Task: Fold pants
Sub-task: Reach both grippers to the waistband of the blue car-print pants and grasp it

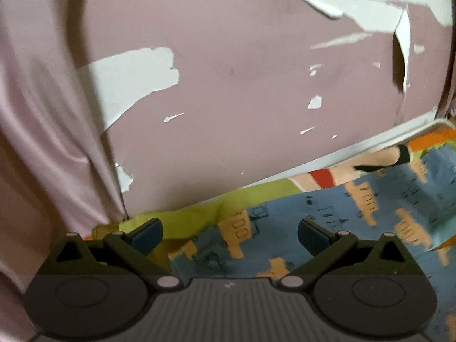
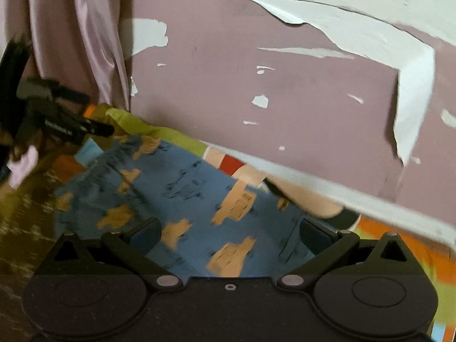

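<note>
The pants [image 2: 199, 193] were blue cloth with a print of tan shapes, and they lay spread on the bed [image 2: 399, 256], just below the wall [image 2: 285, 99] and near the curtain [image 2: 79, 42]. They looked thin, soft and light, so I judged that they would sag and wrinkle when lifted and would not keep any shape. An edge or a corner seemed the best place to take hold, with one gripper on each side, because a pinch in the middle would only bunch the cloth.

The left gripper [image 1: 230, 238] stood over the pants near the curtain, with its jaws apart and nothing between them. The right gripper [image 2: 229, 238] hovered over the middle of the pants, also open and empty.

The print had small dark marks, but they were too blurred to read. No brand or label was seen.
</note>
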Demonstrator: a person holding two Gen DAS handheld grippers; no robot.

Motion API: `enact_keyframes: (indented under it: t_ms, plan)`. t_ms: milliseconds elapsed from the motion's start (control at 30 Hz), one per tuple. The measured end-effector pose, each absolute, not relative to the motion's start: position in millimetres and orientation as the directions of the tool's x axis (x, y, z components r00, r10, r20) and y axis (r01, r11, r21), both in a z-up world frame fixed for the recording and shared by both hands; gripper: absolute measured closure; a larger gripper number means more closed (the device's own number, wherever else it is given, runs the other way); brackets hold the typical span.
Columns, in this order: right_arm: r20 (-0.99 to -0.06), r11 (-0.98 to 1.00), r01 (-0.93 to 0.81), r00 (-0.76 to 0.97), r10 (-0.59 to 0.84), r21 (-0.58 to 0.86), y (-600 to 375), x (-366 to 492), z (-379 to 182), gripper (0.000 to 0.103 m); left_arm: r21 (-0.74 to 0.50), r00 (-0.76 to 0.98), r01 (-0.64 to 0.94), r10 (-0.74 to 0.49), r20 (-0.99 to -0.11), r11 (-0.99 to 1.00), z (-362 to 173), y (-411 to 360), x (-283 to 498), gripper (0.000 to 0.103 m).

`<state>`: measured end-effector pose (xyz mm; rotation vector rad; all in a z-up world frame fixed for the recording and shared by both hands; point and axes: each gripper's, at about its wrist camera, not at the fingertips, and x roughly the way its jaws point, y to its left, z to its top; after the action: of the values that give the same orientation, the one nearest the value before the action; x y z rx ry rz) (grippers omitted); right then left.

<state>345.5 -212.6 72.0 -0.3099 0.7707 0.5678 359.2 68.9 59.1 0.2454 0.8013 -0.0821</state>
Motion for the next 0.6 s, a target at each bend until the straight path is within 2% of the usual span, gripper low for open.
enact_keyframes:
  t_ms: [67,167,333,400,500,600]
  plan:
    - [-0.708,0.782,-0.612,0.604,0.367,-0.116,-212.9,357.6,55.2,0.001,0.197,0.702,0.213,-0.01,-0.712,0.957,48.9,70.1,372.2,0.0]
    - [-0.728,0.765,-0.629,0.588,0.352,-0.139,-216.7,385.2,33.7,0.002,0.221,0.708,0.34,-0.094,-0.7,0.914,33.7,68.6,386.7,0.0]
    - [-0.728,0.786,-0.617,0.559,0.398,-0.044,-233.0,423.7,11.7,0.004,0.252,0.684,0.415,-0.118,-0.72,0.874,8.0,70.7,407.8,0.001]
    - [-0.736,0.792,-0.609,0.553,0.391,-0.037,-234.3,436.1,2.9,0.012,0.212,0.655,0.424,-0.137,-0.743,0.88,-1.8,77.5,418.0,0.003]
    - [-0.743,0.788,-0.614,0.546,0.387,-0.04,-234.7,449.5,-8.4,0.019,0.115,0.588,0.47,-0.213,-0.78,0.875,-11.3,88.1,430.0,0.01]
    - [-0.752,0.779,-0.626,0.533,0.388,-0.042,-232.0,459.4,-18.7,0.037,0.043,0.561,0.47,-0.261,-0.786,0.881,-14.7,94.9,438.6,0.02]
